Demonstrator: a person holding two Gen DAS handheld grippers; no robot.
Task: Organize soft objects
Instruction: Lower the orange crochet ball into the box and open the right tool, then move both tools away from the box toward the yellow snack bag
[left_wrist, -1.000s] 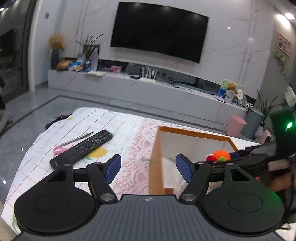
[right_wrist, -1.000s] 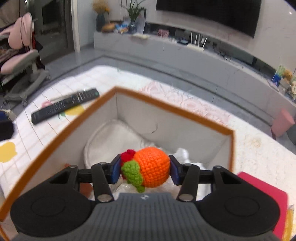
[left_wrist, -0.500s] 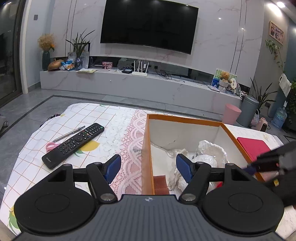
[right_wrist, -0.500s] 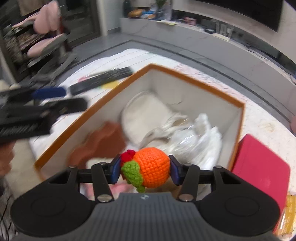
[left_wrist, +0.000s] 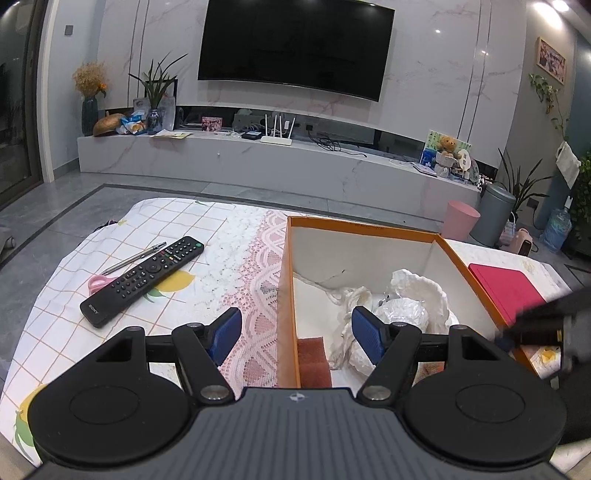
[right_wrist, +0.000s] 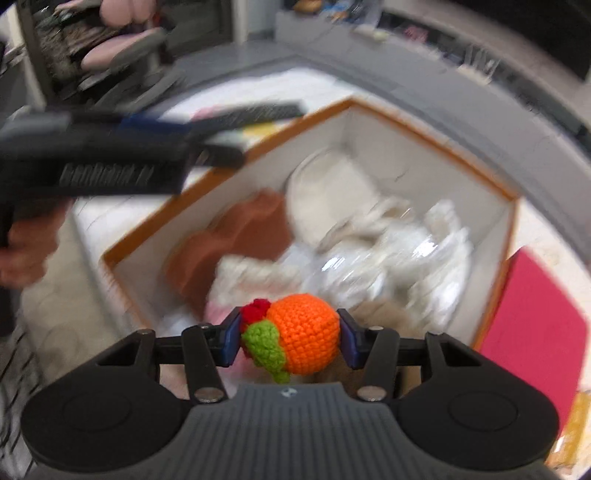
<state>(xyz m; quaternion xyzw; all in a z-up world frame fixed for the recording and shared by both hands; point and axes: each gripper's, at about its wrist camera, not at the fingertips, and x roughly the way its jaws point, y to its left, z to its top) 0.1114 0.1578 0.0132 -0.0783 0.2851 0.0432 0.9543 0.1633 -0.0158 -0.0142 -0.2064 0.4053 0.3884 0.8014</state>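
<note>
My right gripper (right_wrist: 288, 341) is shut on an orange crocheted ball (right_wrist: 303, 338) with green and red bits, held above the near end of an orange-rimmed white box (right_wrist: 424, 129). The box (left_wrist: 360, 225) holds white soft items (left_wrist: 402, 310) and a brown sponge-like piece (left_wrist: 312, 356), also seen in the right wrist view (right_wrist: 229, 243). My left gripper (left_wrist: 295, 338) is open and empty, straddling the box's left wall near its front corner. The right gripper shows blurred at the right edge of the left wrist view (left_wrist: 546, 317).
A black remote (left_wrist: 144, 278), a pen (left_wrist: 135, 258) and pink scissors (left_wrist: 98, 284) lie on the patterned tablecloth left of the box. A red flat case (left_wrist: 506, 286) lies right of the box. A TV console stands beyond the table.
The right gripper, still holding the ball, has pulled back toward the box's near end and turned left. The left gripper has drawn back slightly, showing more of the box's inside.
</note>
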